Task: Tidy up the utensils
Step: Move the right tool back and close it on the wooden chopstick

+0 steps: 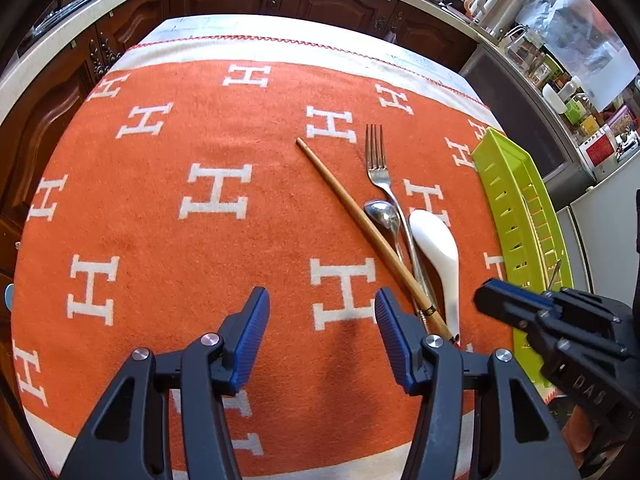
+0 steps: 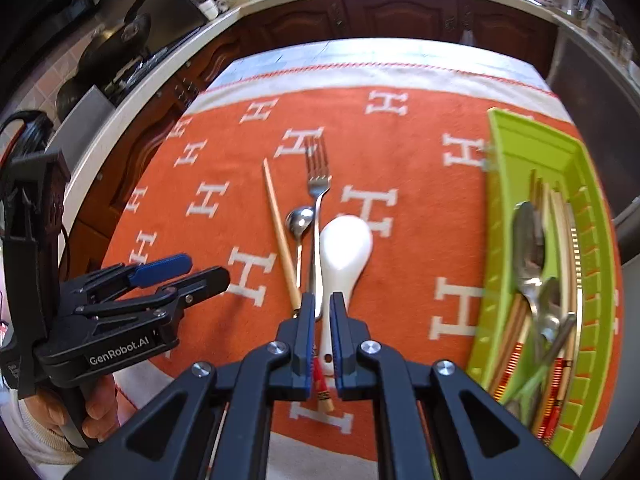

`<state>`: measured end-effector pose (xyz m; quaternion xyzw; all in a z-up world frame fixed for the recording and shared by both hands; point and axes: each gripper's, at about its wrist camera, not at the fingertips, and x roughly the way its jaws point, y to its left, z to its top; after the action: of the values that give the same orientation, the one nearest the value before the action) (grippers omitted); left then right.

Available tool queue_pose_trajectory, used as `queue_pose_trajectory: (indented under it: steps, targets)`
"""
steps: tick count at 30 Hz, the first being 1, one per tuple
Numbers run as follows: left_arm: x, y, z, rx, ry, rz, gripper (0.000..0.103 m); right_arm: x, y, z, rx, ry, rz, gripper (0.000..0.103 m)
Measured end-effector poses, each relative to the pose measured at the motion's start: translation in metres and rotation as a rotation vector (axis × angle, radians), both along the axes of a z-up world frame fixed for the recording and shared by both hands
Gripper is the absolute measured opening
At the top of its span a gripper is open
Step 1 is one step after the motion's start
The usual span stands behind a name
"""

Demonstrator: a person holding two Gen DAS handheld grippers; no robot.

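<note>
The right gripper (image 2: 321, 300), jaws nearly together and holding nothing, is hovering over the white spoon (image 2: 342, 256) left of the green tray (image 2: 520, 152); it should be opening wider and straddling the handle squarely. The left gripper (image 1: 322, 312) is standing half-open, empty. Left of the tray are lying one chopstick (image 1: 352, 216), one fork (image 1: 378, 168), one metal spoon (image 1: 383, 216), one white spoon

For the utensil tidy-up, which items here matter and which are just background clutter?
Job items: chopstick, fork, metal spoon, white spoon, green tray already holding cutlery.

Just around: orange cloth, wooden cabinets, countertop jars and bottles.
</note>
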<state>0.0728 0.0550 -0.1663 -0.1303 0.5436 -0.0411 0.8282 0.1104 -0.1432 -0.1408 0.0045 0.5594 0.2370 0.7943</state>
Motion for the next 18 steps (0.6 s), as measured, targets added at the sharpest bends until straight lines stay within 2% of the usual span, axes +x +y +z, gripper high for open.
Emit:
queue_pose_trajectory:
  steps: [7,18]
  targets:
    - [0.003,0.006,-0.007,-0.013,0.013,0.016,0.053,0.004,0.028,-0.017,-0.030,0.018,0.095,0.008]
    - [0.001,0.015,-0.011,-0.017,0.025,0.033,0.053,0.015,0.052,-0.030,-0.107,-0.043,0.154,0.008]
